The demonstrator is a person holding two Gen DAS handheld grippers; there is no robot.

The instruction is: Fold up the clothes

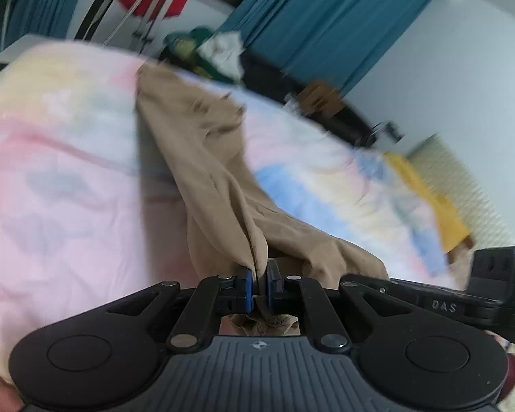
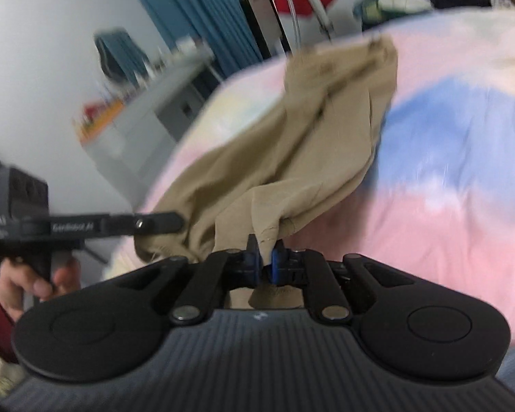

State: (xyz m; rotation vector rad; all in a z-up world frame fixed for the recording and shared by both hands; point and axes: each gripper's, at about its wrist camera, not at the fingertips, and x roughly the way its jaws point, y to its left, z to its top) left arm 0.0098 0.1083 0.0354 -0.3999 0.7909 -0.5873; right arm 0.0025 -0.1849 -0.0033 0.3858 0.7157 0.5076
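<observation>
Left gripper: our left gripper (image 1: 260, 283) is pinched tight on a bunched edge of the tan garment (image 1: 202, 158), cloth squeezed between its blue pads (image 1: 247, 286).
Right gripper: our right gripper (image 2: 265, 257) is likewise clamped on a gathered fold of the same tan garment (image 2: 291, 144), its blue pads (image 2: 276, 266) nearly meeting around the fabric.
Garment: we see it stretched from both grips away across the pastel bedspread (image 1: 68, 189), its far end lying on the cover, the near end lifted at the fingers.
Between the grippers: in the right wrist view, our left gripper (image 2: 147, 225) shows at the left edge, beside the garment's near corner, with a hand (image 2: 34, 285) on its handle.
Bedspread: pink, blue and pale yellow patches (image 2: 446, 206), blurred in both views.
Background: teal curtains (image 1: 326, 17) and a heap of clothes (image 1: 216, 51) beyond the bed.
</observation>
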